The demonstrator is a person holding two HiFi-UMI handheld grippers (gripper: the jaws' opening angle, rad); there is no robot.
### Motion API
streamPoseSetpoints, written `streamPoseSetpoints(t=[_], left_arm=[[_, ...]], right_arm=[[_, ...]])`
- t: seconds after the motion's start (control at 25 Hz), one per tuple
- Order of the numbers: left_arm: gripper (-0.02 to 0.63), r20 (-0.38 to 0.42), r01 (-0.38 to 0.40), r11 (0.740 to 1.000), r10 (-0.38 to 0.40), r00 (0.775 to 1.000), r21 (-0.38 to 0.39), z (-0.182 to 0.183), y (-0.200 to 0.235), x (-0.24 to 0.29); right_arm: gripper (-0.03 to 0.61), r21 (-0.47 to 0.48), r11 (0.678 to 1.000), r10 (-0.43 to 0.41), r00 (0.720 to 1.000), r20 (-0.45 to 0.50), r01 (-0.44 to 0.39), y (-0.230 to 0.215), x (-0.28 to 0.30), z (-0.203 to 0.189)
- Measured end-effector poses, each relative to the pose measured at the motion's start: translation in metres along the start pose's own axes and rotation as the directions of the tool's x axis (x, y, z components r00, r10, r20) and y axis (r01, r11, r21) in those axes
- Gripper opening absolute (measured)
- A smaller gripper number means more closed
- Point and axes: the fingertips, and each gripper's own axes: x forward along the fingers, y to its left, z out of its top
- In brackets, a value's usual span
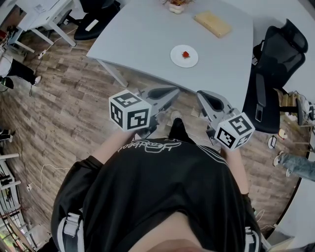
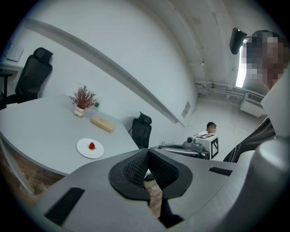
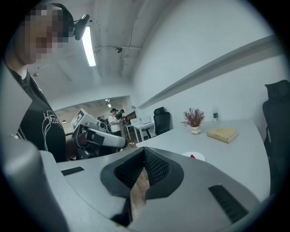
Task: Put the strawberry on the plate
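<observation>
A red strawberry (image 1: 185, 54) lies on a small white plate (image 1: 176, 59) near the front of the grey table (image 1: 147, 34). Both grippers are held close to my body over the wooden floor, well short of the table. My left gripper (image 1: 177, 90) and right gripper (image 1: 199, 93) are shut with nothing between their jaws. The left gripper view shows the strawberry (image 2: 92, 145) on the plate (image 2: 83, 150) far off to the left of its jaws (image 2: 148, 152). In the right gripper view the plate (image 3: 198, 156) peeks just over the shut jaws (image 3: 145, 150).
A tan book (image 1: 212, 23) and a small potted plant (image 1: 176, 6) sit at the table's far side. A black office chair (image 1: 275, 64) stands at the table's right end. Another white desk (image 1: 44, 12) is at upper left. Someone's legs (image 1: 295, 165) show at right.
</observation>
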Motion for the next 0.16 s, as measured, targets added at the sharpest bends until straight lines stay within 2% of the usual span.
streamPoseSetpoints(t=[0.16], left_arm=[[0.008, 0.000, -0.001, 1.000, 0.001, 1.000, 0.005, -0.0004, 0.0003, 0.0026]], right_arm=[[0.009, 0.001, 1.000, -0.007, 1.000, 0.002, 0.007, -0.0040, -0.0015, -0.0016]])
